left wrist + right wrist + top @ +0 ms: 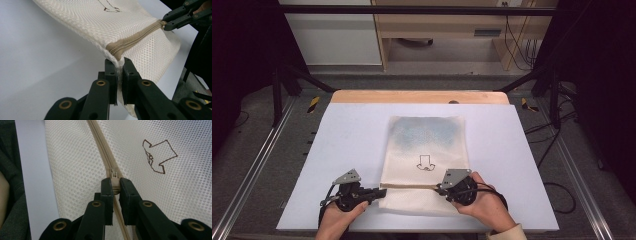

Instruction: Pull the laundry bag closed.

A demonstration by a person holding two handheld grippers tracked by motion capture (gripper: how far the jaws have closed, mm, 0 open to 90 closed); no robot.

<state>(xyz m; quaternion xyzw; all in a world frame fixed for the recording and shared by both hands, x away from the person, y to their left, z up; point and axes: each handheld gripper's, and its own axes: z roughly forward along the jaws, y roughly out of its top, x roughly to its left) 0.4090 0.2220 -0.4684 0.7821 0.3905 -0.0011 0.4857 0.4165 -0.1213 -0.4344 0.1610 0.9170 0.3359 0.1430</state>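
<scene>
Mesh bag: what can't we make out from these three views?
- What is in the mesh bag: high view, only a bluish blur through the weave.
- Zipper teeth, open or closed: left gripper view, tape folded over them.
- Zipper pull: right gripper view, mostly covered by the right gripper.
- Bag's edge in the left gripper: hidden between the pads.

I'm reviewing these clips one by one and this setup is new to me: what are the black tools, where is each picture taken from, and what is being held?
A person holds a black two-jaw claw in each hand. One camera looks down from above; the other two ride on the claws. On the pale table lies a white mesh bag with a beige zipper. The left claw is shut on the bag's edge at the zipper's end. The right claw is shut on the zipper pull.
</scene>
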